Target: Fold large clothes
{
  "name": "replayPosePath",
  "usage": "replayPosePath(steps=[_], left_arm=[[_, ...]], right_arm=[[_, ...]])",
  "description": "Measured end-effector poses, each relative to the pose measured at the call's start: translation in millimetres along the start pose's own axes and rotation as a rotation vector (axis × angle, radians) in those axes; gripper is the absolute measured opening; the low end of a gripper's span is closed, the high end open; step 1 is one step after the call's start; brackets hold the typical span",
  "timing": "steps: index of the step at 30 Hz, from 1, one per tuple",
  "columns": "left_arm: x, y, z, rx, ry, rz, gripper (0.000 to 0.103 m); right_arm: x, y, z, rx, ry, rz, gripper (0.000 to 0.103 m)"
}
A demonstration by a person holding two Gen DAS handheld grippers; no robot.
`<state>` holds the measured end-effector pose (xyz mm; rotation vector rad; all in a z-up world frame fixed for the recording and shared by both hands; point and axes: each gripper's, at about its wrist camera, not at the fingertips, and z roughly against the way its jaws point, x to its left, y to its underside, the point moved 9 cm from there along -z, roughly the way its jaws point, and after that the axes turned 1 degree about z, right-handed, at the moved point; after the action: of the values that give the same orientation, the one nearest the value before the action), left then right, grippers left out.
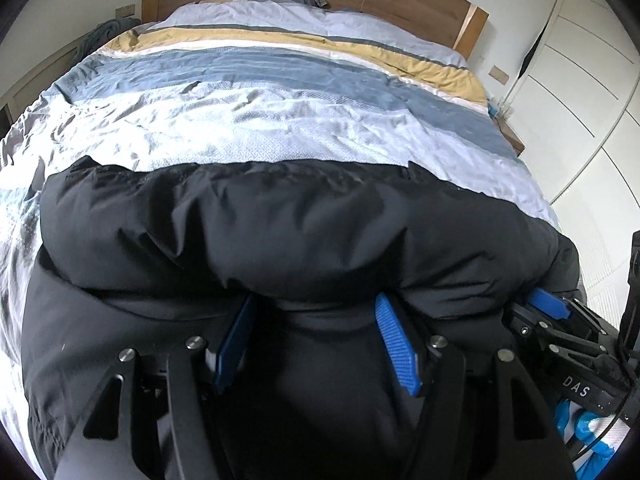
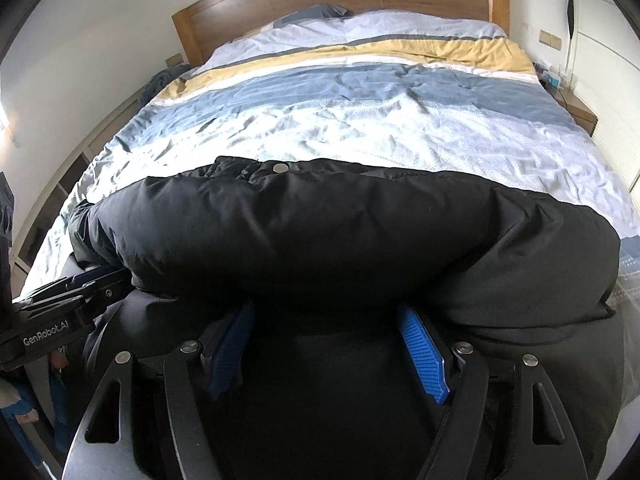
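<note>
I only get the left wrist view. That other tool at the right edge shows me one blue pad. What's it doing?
Observer: The right gripper has its jaws wide apart, both pad tips hidden under the black puffer jacket's folded roll.
Operator: Any fastener on that jacket?
Observer: Yes, a silver snap button sits on its far edge, next to the striped duvet.
Operator: Does my own tool carry a name?
Observer: The left gripper reads "GenRobot.AI" on its side.

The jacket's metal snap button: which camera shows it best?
The right wrist view: the snap button sits clear on the black jacket at its far edge. The left wrist view shows the jacket, but no snap is visible.
</note>
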<state>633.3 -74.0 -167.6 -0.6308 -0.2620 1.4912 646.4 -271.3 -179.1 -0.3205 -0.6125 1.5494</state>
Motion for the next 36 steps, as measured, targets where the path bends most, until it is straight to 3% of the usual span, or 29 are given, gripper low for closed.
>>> replayPosePath(steps=[22, 36], left_arm=[[4.0, -30.5, -44.3, 0.044, -0.049, -0.012, 0.062], [17.9, -73.1, -95.2, 0.15, -0.03, 0.051, 0.072]], right_arm=[[-11.3, -21.7, -37.8, 0.045, 0.022, -0.015, 0.075], [-34.3, -56.3, -71.6, 0.092, 0.039, -0.075, 0.076]])
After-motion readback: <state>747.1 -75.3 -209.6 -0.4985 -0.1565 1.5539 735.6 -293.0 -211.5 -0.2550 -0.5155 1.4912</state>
